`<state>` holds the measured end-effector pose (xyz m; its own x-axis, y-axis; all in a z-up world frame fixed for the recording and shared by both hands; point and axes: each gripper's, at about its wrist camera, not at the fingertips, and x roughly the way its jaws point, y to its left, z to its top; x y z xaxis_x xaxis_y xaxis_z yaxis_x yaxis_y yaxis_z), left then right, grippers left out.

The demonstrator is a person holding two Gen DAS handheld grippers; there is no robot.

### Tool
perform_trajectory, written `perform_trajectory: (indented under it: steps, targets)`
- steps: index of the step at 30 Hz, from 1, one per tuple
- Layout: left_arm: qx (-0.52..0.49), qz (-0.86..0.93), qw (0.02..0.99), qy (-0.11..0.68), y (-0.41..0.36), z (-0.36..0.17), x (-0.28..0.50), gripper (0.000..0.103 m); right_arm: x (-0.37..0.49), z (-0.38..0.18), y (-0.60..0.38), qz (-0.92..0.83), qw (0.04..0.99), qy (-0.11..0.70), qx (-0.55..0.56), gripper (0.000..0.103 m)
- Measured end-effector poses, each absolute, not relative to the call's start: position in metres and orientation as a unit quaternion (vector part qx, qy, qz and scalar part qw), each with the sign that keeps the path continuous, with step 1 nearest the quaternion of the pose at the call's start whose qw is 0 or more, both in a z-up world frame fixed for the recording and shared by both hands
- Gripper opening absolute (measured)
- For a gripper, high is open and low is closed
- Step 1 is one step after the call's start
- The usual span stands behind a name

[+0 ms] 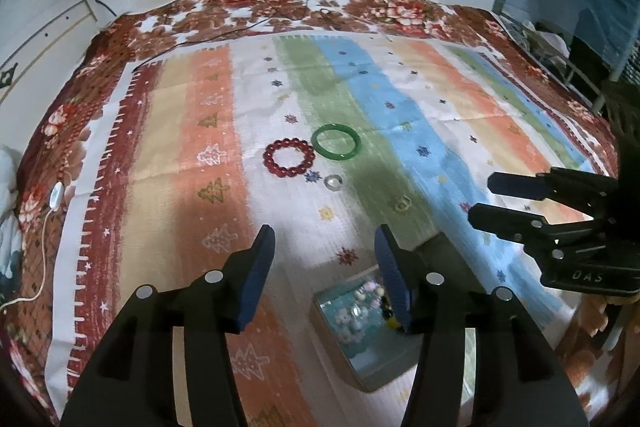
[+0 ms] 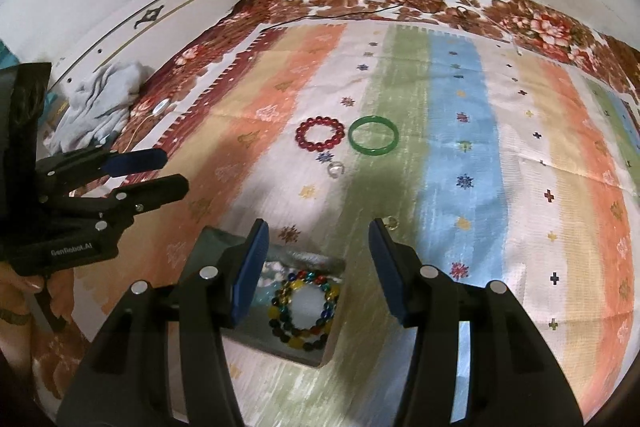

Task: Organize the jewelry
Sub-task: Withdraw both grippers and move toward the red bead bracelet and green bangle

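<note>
Both black blue-padded grippers, left (image 1: 325, 239) and right (image 2: 319, 233), hang half-open and empty above the square glass jewelry box (image 2: 280, 255) on the striped cloth (image 2: 460, 147).

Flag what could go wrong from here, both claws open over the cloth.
1. The clear ring is small and see-through on the white stripe; a claw could miss or flick it.
2. The red bead bracelet and green bangle lie close together, so grabbing one may nudge the other.
3. The box already holds a multicolour bead bracelet; a careless drop could land outside.

green bangle (image 1: 336, 143), red bead bracelet (image 1: 289, 158), striped cloth (image 1: 192, 131)
</note>
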<state>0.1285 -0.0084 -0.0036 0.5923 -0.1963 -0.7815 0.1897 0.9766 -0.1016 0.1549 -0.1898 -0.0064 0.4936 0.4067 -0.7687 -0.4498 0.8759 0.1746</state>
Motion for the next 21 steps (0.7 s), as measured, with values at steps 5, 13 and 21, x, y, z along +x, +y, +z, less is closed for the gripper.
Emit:
perform_trajectory:
  steps: [5,13,21]
  targets:
    - [0.001,-0.098,0.888,0.449,-0.006,-0.012,0.146,0.054,0.168,-0.004,-0.189,0.242,0.87,0.429,-0.036,0.053]
    - [0.004,-0.081,0.881,0.466,0.0,-0.024,0.167,0.053,0.2,-0.014,-0.192,0.214,0.875,0.433,-0.029,0.053]
    - [0.007,-0.072,0.881,0.468,0.001,-0.029,0.186,0.054,0.222,-0.024,-0.188,0.208,0.873,0.441,-0.029,0.053]
